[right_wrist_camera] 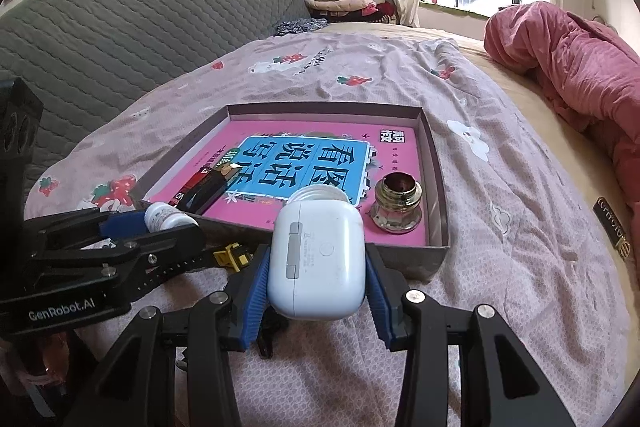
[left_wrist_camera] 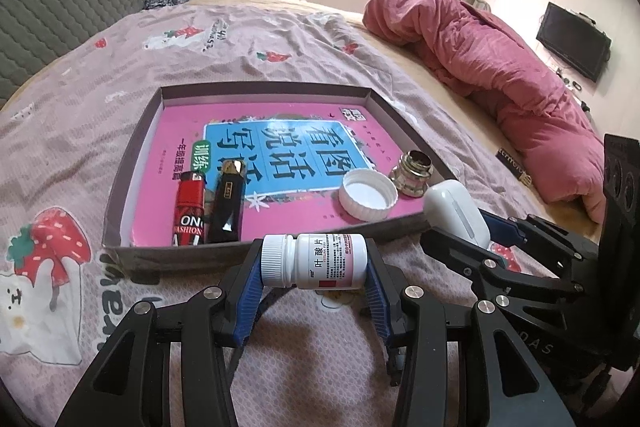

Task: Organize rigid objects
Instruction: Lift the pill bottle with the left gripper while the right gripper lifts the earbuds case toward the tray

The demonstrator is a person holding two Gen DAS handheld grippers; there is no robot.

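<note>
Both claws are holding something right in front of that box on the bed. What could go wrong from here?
The left gripper holds the pill bottle by its ends; it could slip or swivel out. The right gripper holds a smooth earbud case, which might squirt free. The tray is already crowded near its front wall by the lighters and white cap.

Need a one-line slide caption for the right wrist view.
Right hand-held gripper holds a white earbud case before the shallow box; left hand-held gripper holds a pill bottle.

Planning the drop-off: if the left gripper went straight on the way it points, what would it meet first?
Probably the box's near wall, just ahead of the left gripper and its pill bottle; depth is unclear.
</note>
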